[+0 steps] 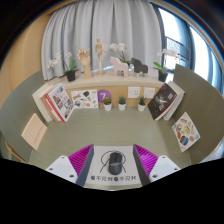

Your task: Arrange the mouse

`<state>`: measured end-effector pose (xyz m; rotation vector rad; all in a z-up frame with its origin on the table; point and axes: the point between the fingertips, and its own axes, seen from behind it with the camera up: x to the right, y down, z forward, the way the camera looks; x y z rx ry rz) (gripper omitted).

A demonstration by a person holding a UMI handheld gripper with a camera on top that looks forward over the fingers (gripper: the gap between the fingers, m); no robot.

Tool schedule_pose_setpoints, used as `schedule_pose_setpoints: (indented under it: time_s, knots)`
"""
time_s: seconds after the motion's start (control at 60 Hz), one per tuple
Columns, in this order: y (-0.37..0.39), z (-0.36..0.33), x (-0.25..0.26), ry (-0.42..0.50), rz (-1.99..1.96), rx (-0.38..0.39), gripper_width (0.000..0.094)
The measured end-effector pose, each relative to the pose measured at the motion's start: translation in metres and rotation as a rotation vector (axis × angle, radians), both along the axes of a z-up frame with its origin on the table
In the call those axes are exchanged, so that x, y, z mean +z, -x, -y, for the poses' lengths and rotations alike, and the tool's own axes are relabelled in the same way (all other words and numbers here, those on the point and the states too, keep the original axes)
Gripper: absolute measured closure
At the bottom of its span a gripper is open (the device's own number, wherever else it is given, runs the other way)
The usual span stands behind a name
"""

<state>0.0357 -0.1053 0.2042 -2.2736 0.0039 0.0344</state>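
Note:
A dark grey mouse (pixel 113 162) lies on a white mat (pixel 98 172) with black lettering along its near edge. The mat rests on the green table (pixel 110 130). My gripper (pixel 111 150) is open, its magenta pads (pixel 75 161) to the left and right of the mat. The mouse stands between the fingers with a gap at each side and rests on the mat on its own.
Beyond the fingers, picture cards and books (pixel 60 101) lean along a low curved shelf. Three small potted plants (pixel 122 102) and a purple card (pixel 85 98) stand at the table's far edge. White orchids (pixel 118 50) and a wooden figure (pixel 98 52) stand before grey curtains.

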Motion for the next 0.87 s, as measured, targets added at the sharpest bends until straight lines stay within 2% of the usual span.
schedule_pose_setpoints:
  time_s: [0.267, 0.4, 0.867]
  knots:
    - [0.002, 0.086, 0.055, -0.095, -0.054, -0.012, 0.0181]
    - [0.000, 0.119, 0.064, -0.117, -0.034, 0.017, 0.0180]
    - [0.012, 0.166, 0.088, -0.150, -0.058, 0.070, 0.0180]
